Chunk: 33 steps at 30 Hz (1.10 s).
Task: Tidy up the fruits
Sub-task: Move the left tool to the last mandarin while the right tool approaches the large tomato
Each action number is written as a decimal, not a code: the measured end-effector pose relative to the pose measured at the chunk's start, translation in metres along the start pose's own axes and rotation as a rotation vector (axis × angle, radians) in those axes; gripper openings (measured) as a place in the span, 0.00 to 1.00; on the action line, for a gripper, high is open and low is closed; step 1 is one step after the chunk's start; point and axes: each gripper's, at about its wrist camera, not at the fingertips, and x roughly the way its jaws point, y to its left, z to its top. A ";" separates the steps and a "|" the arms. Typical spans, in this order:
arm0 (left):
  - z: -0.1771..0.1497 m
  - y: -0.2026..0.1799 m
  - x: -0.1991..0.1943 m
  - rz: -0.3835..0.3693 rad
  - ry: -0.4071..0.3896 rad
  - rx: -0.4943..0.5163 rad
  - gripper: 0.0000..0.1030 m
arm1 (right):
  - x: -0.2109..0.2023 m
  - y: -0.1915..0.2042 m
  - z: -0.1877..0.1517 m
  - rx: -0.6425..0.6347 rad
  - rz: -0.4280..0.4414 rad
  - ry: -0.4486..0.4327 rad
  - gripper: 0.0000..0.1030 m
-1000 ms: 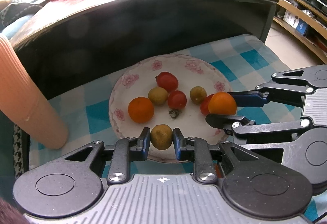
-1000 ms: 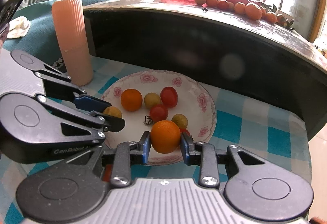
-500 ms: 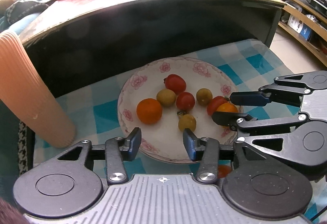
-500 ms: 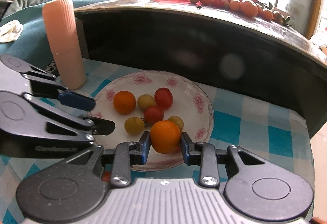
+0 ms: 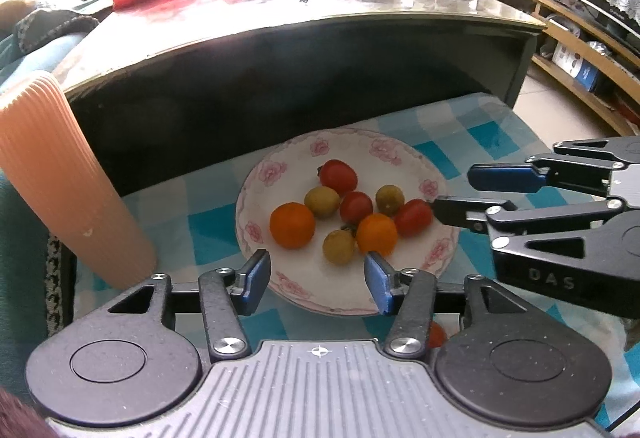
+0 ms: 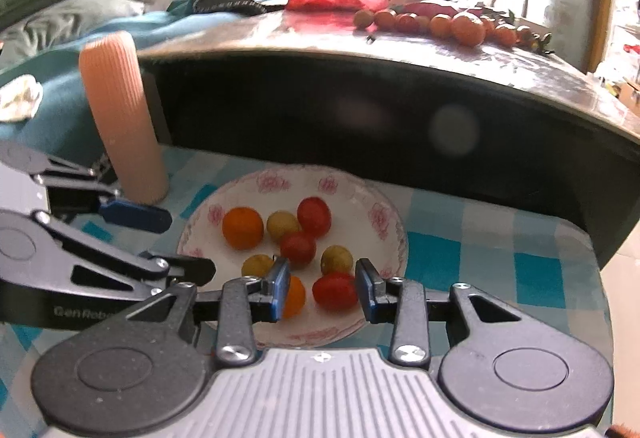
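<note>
Checked blue-white cloth [image 5: 472, 126] under round floral plate [image 5: 256, 214]: three red tomatoes, three yellow-green, two glossy oranges. Left gripper [image 5: 316, 278] at six o'clock and right gripper [image 6: 322, 288] both just spread, released, gripping nothing.

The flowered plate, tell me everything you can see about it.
The plate is round, shallow and white, glossy like ceramic, with pink flowers around its rim. It lies flat on a blue and white checked cloth, in front of a dark table edge and near a ribbed peach tumbler. It holds eight small fruits: two orange, three red, three yellowish green, clustered and partly touching. Both claws hover at its near edge, touching nothing.
</note>
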 end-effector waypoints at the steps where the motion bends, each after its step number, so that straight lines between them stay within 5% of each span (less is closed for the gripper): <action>1: -0.001 -0.001 -0.002 -0.004 -0.002 0.003 0.59 | -0.004 -0.001 0.001 0.008 -0.003 -0.004 0.50; 22: -0.073 -0.014 -0.009 -0.166 0.147 0.085 0.63 | -0.061 0.011 -0.056 0.097 -0.036 0.123 0.51; 33: -0.079 -0.021 0.005 -0.161 0.160 0.107 0.56 | -0.048 0.019 -0.057 0.071 0.036 0.142 0.52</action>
